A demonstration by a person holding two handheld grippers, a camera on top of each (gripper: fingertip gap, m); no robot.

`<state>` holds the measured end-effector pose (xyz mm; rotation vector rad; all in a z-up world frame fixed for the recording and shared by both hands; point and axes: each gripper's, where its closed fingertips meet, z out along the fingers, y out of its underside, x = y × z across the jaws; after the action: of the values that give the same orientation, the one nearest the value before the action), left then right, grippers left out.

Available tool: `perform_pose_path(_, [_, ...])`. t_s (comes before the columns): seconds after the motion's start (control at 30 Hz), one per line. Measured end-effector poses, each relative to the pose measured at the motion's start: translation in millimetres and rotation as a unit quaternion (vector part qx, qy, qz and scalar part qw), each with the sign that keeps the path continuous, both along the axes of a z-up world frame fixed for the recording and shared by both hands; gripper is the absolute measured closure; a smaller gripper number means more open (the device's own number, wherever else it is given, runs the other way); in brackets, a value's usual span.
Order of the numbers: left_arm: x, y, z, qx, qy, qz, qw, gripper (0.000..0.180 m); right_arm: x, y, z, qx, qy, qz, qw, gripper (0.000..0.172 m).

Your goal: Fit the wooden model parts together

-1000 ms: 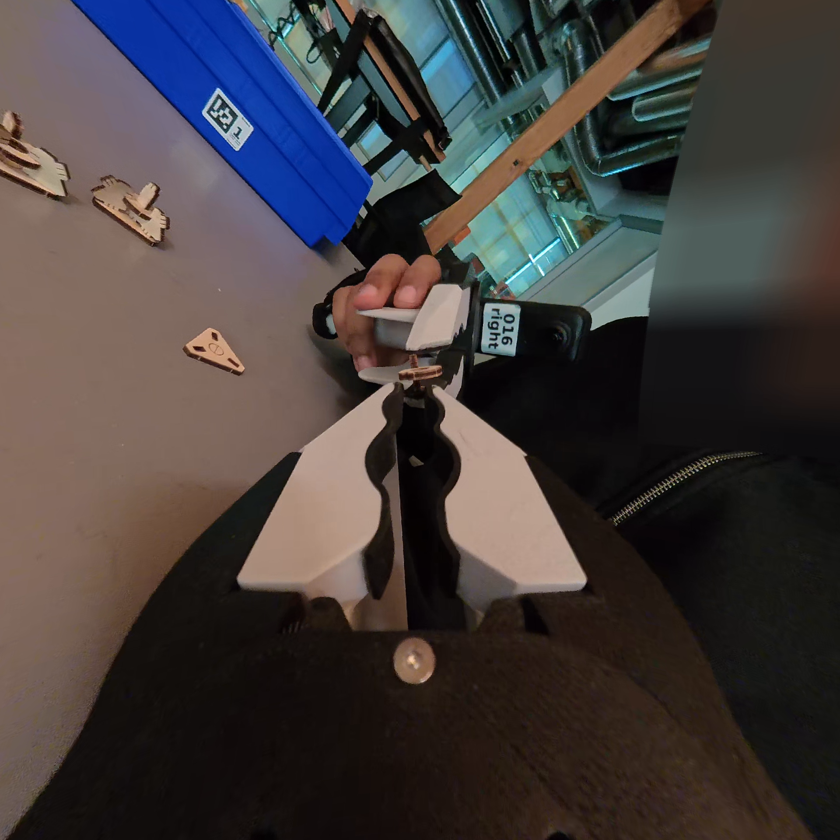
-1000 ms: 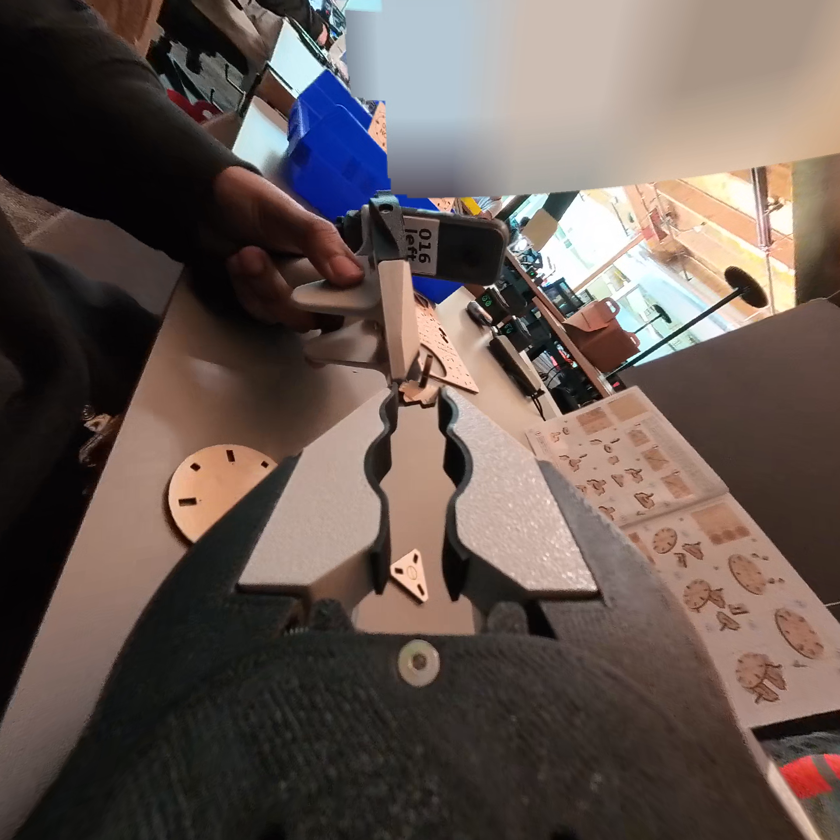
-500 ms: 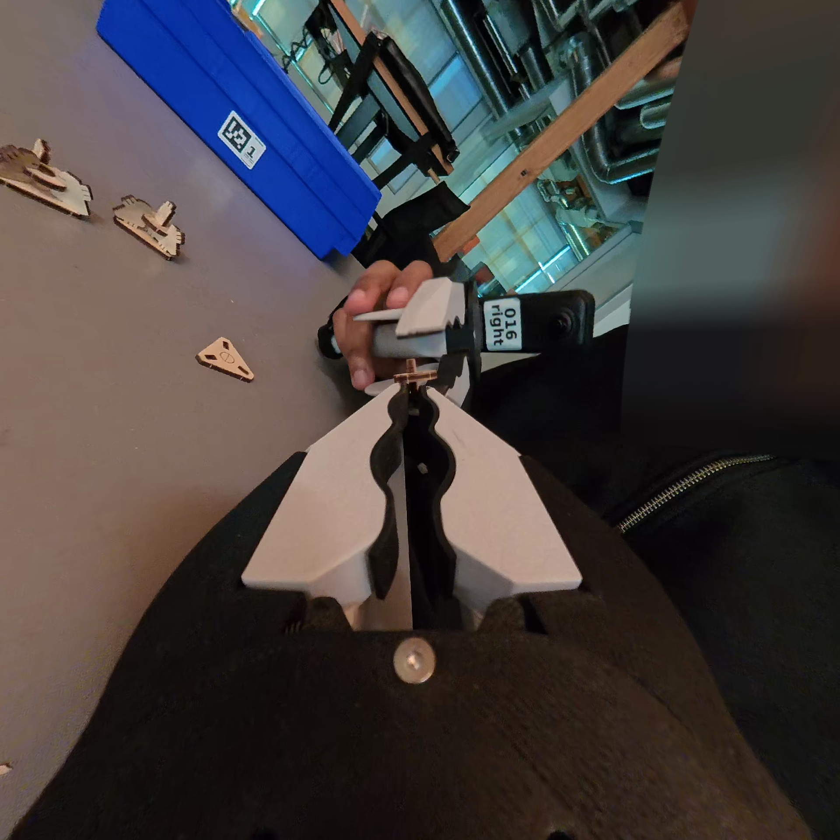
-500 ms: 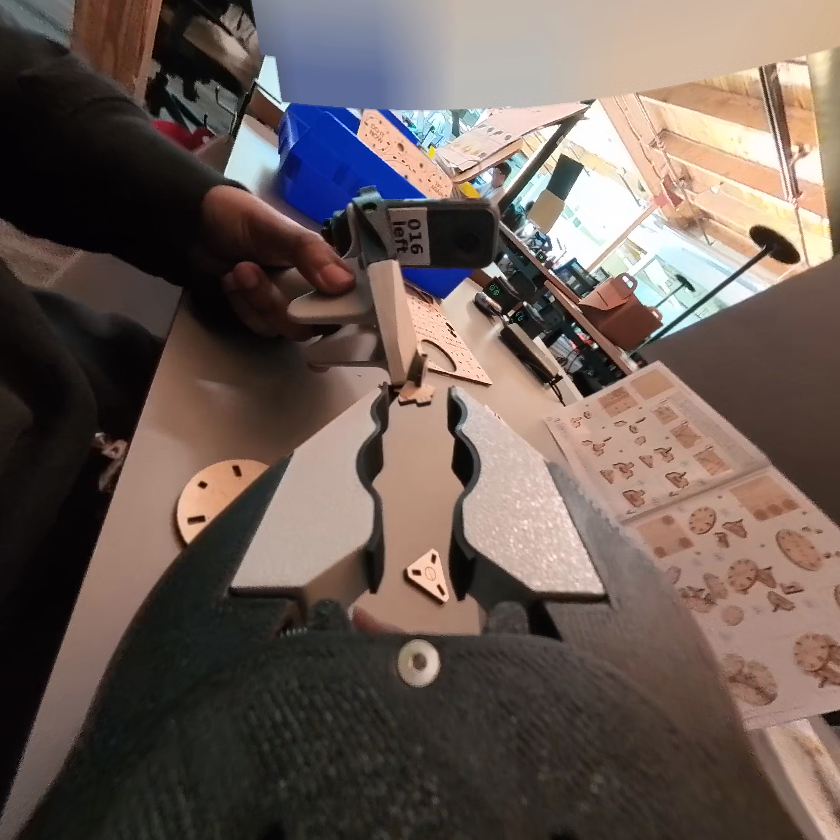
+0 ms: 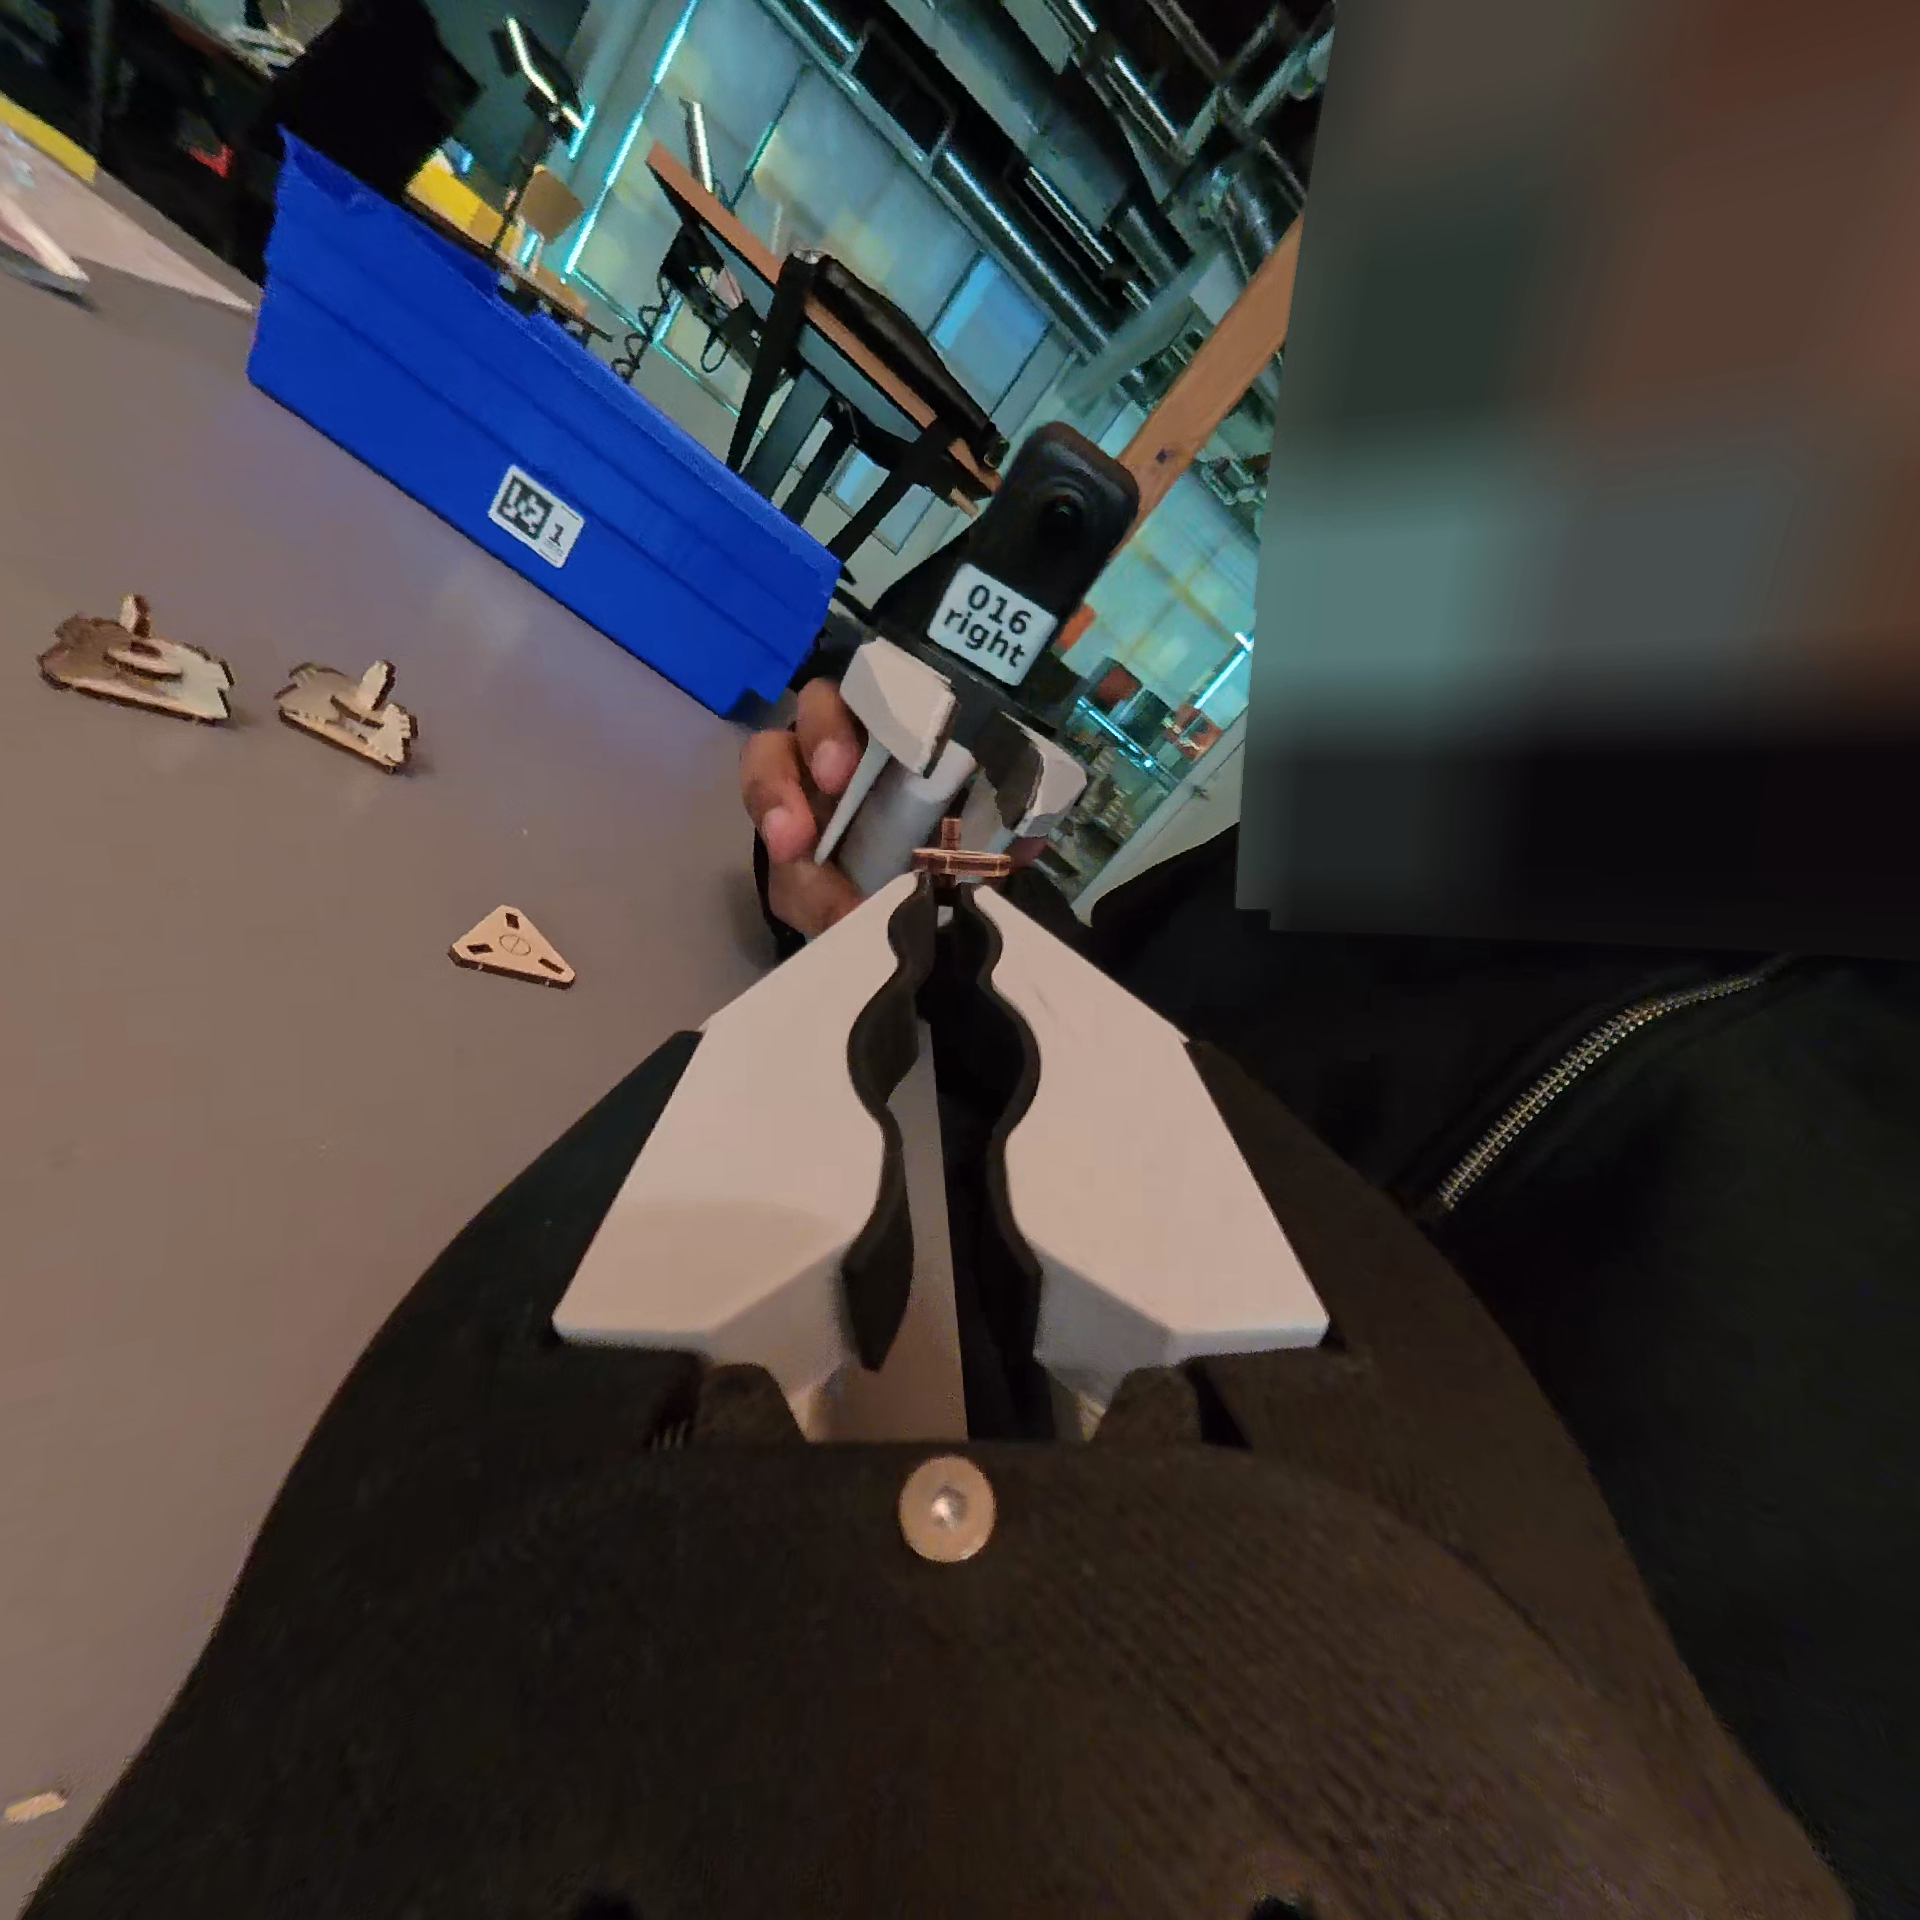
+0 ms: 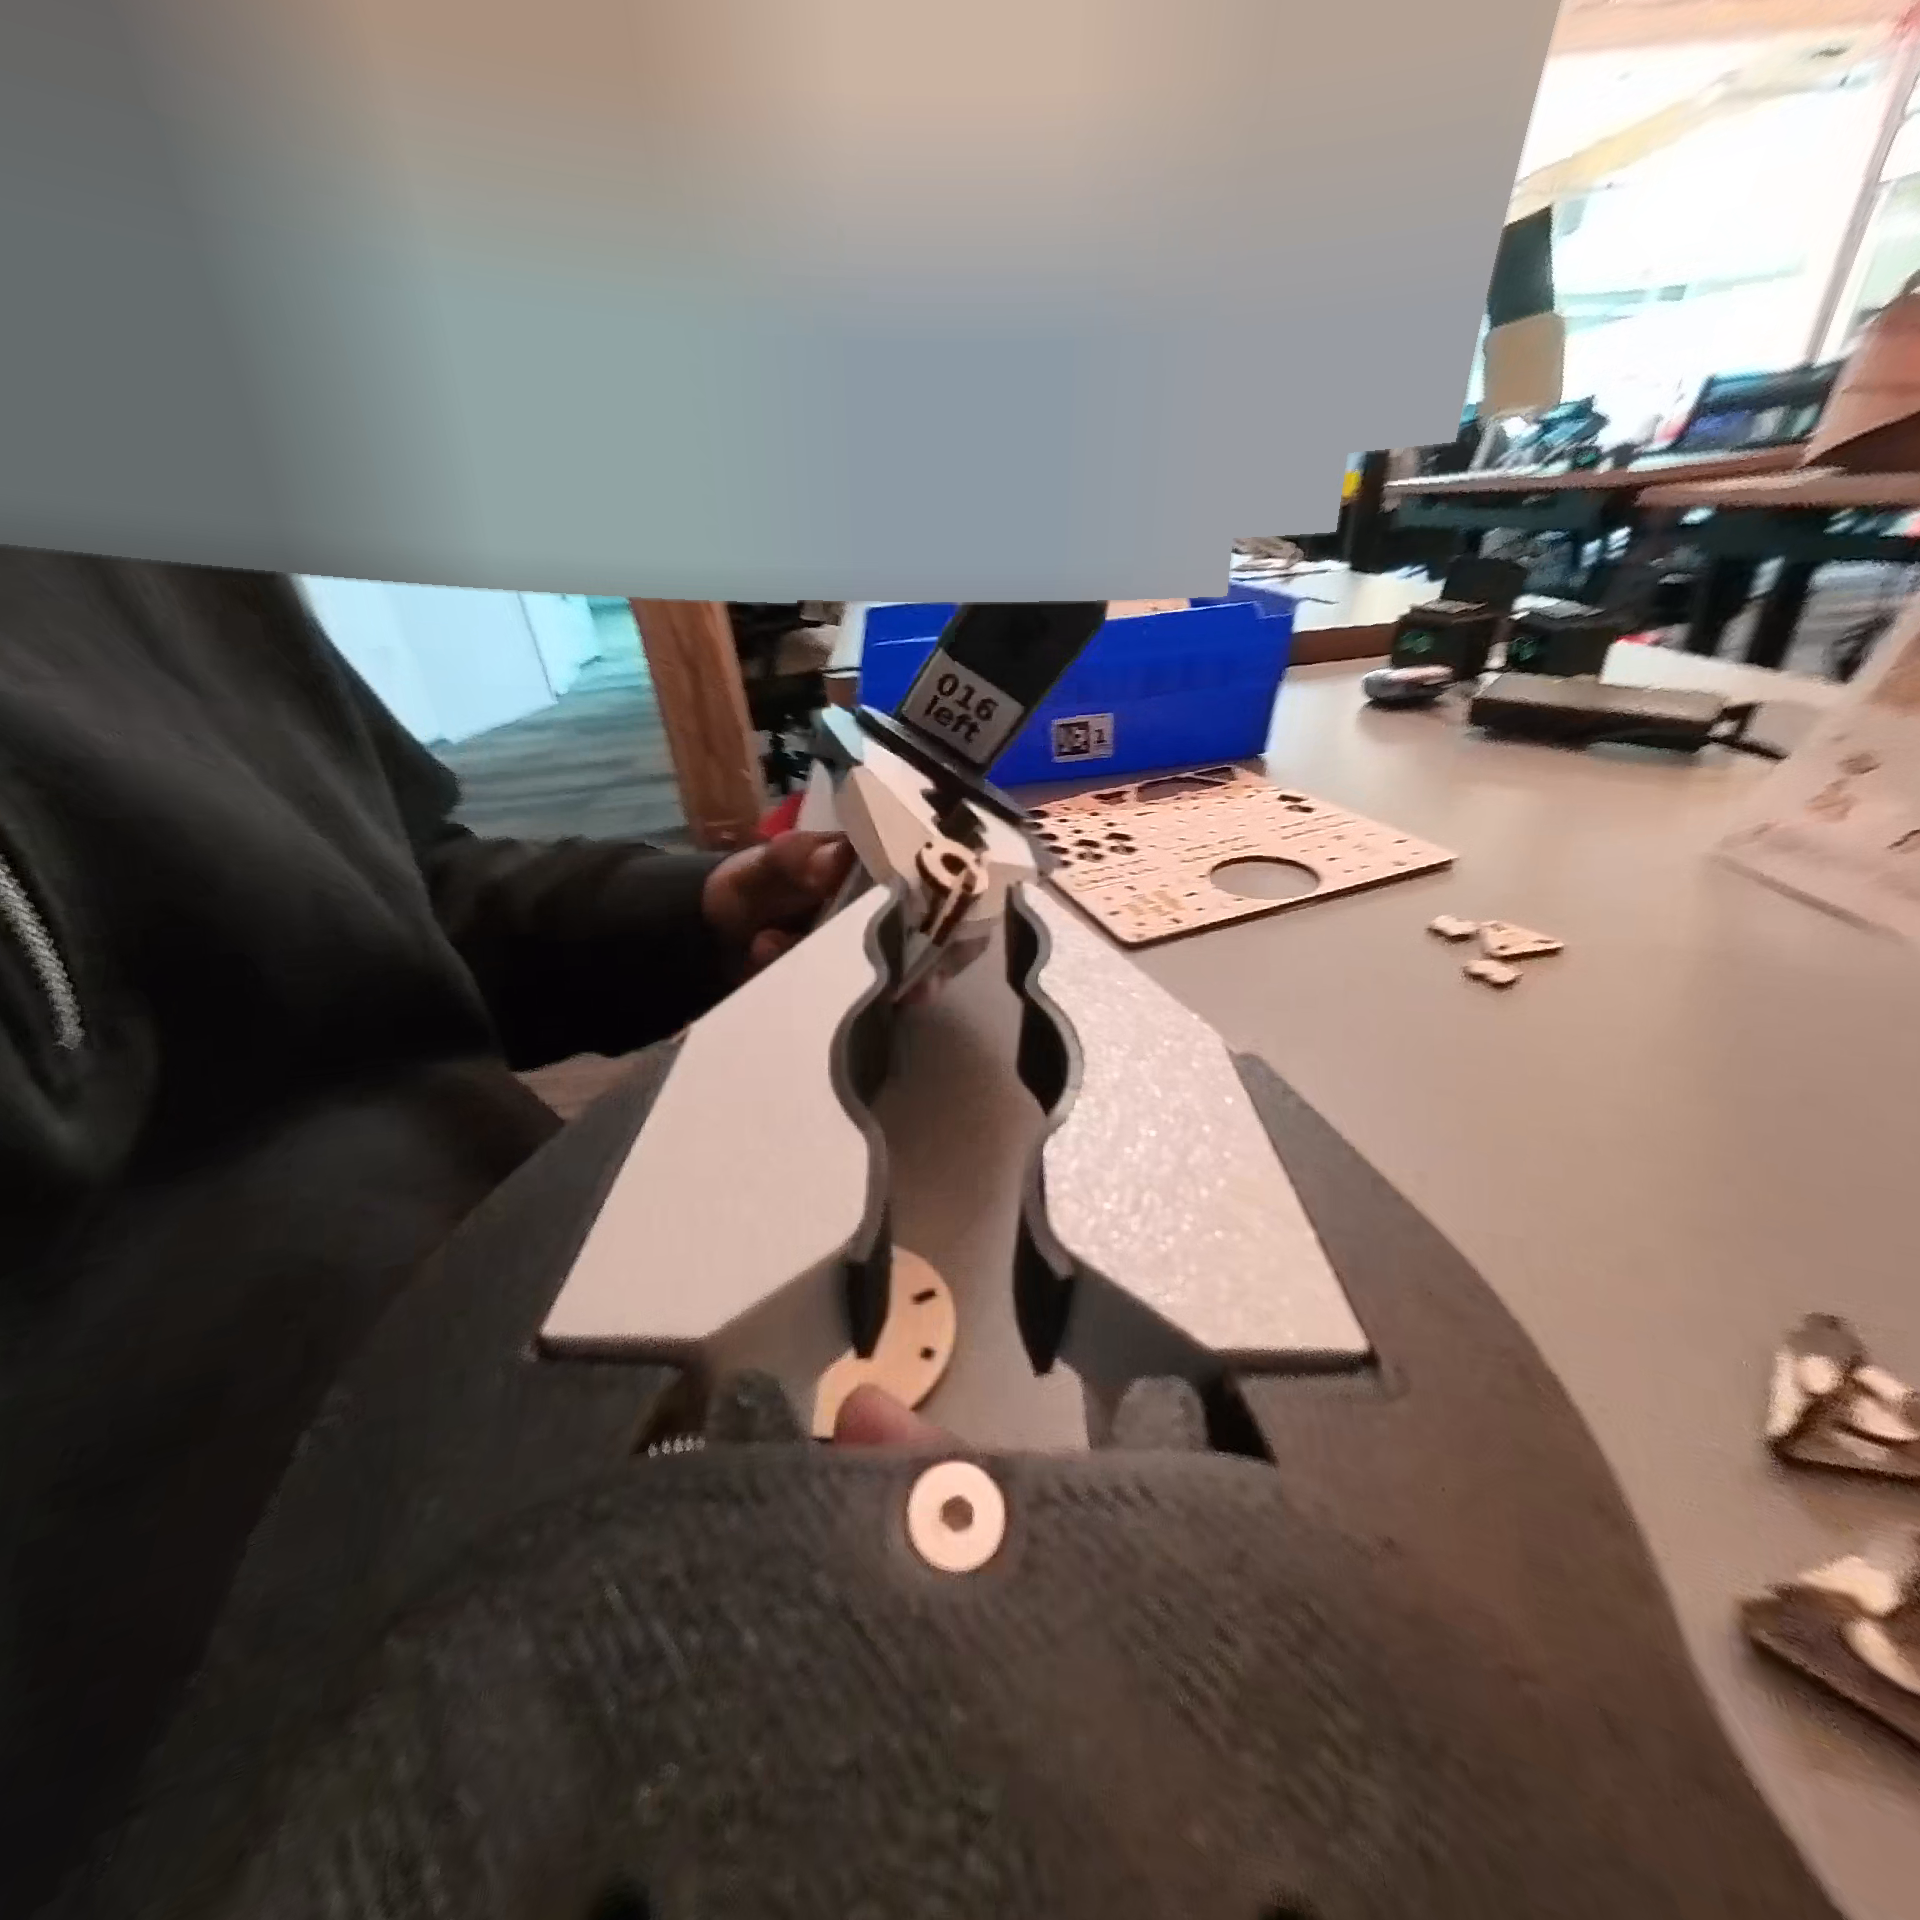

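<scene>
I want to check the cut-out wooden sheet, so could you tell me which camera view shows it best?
The right wrist view shows it best: the wooden sheet lies flat on the grey table before the blue bin, its round hole and small cut-outs visible. The left wrist view shows none of it, only loose wooden pieces.

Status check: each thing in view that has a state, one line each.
Left gripper: shut on small wooden part.
Right gripper: open, fingertips either side of that part.
Wooden sheet: flat on table, pieces punched out.
Triangle piece: flat on table.
Round disc: flat on table.
</scene>
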<state>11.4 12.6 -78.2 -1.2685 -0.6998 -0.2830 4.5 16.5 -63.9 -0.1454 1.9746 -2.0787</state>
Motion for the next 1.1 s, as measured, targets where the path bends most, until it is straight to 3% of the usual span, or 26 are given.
perform_pose_path(0.17, [4.7,4.8,2.2,-0.024,0.038,0.004,0.999,0.180,7.2,-1.2,-0.1,0.012,-0.057,0.045,0.997,0.156])
perform_pose_path(0.47, [7.3,6.1,4.6,-0.025,0.054,0.003,0.998,0.179,14.7,-8.7,-8.9,0.037,-0.007,0.034,0.999,0.172])
perform_pose_path(0.67, [0.9,-0.6,6.3,-0.008,0.043,0.023,0.999,0.146,6.0,-6.0,-6.8,0.036,-0.040,0.032,0.998,0.172])
perform_pose_path(0.9, [-0.2,-0.1,4.9,-0.060,0.088,0.063,0.992,0.161,5.8,-10.4,-25.9,0.097,0.012,0.012,0.995,0.171])
perform_pose_path(1.1, [-3.1,-3.6,5.1,-0.044,0.070,0.062,0.995,0.154,-0.2,-7.0,-20.4,0.086,-0.029,0.017,0.996,0.171])
